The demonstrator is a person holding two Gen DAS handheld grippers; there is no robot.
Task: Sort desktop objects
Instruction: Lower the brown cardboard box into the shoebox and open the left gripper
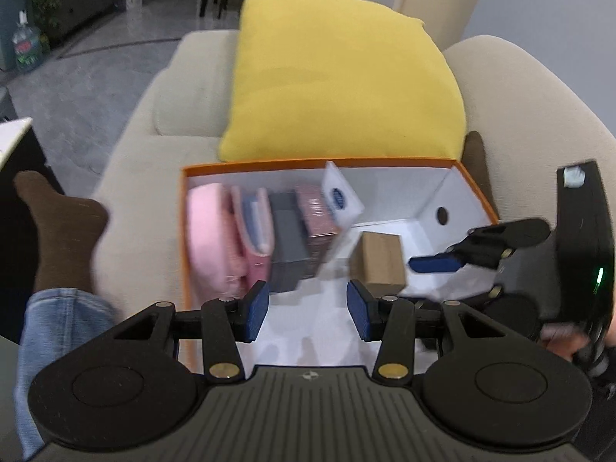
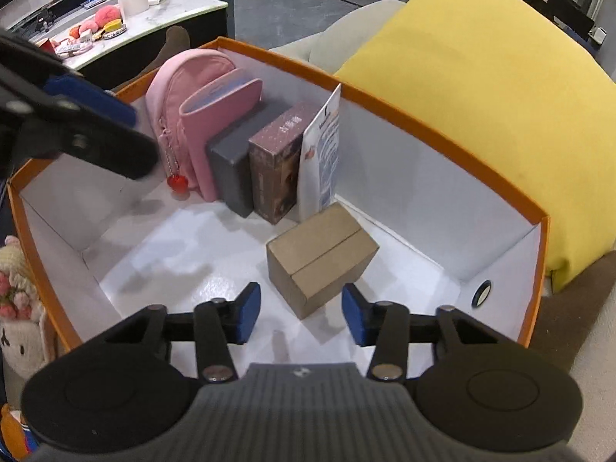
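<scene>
An orange box (image 2: 423,123) with a white inside sits on a beige sofa. Along its far wall stand a pink backpack (image 2: 181,88), a pink pouch (image 2: 219,115), a grey box (image 2: 235,154), a purple box (image 2: 277,161) and a white packet (image 2: 323,150). A brown cardboard box (image 2: 319,261) lies on the floor of the orange box, just ahead of my open right gripper (image 2: 300,313). My left gripper (image 1: 308,313) is open and empty over the near edge of the orange box (image 1: 308,163). The cardboard box (image 1: 379,263) shows there too.
A yellow cushion (image 1: 338,77) leans behind the orange box. A white counter (image 2: 161,15) with toys and a paper roll stands at the back left. A plush toy (image 2: 15,288) sits at the left. A person's leg (image 1: 65,238) lies at the left.
</scene>
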